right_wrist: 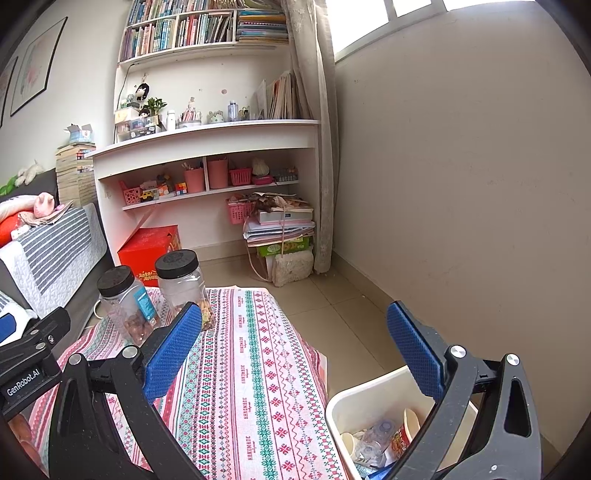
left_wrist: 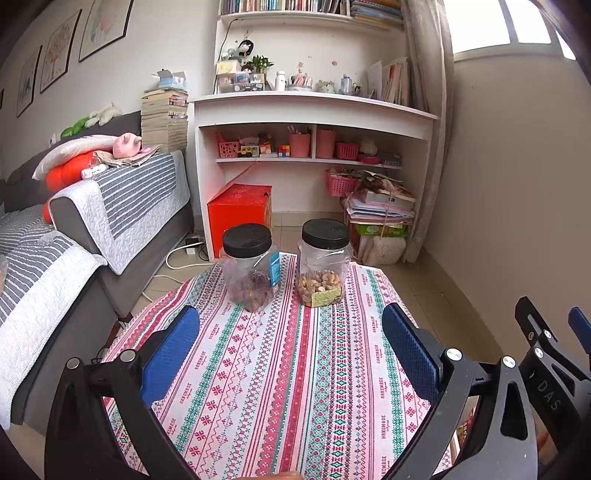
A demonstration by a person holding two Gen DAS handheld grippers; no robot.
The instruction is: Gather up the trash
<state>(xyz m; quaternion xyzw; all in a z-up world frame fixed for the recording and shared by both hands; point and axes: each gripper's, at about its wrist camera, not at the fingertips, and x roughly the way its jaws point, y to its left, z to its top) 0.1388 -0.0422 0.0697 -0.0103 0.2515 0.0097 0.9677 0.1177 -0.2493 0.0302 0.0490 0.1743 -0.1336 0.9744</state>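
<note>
Trash (right_wrist: 380, 439) in white bin (right_wrist: 373, 393), right gripper (right_wrist: 295, 343) wide open, empty

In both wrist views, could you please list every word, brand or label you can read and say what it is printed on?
"HANDMADE", repeated along the stripes of the patterned tablecloth.
"GenRobot.AI" on the left gripper body, seen from the right wrist.
"DAS" on the right gripper body, seen from the left wrist.
Too small or blurred to read: blue label on the left jar, green label on the cashew jar, red box print, book spines.
</note>
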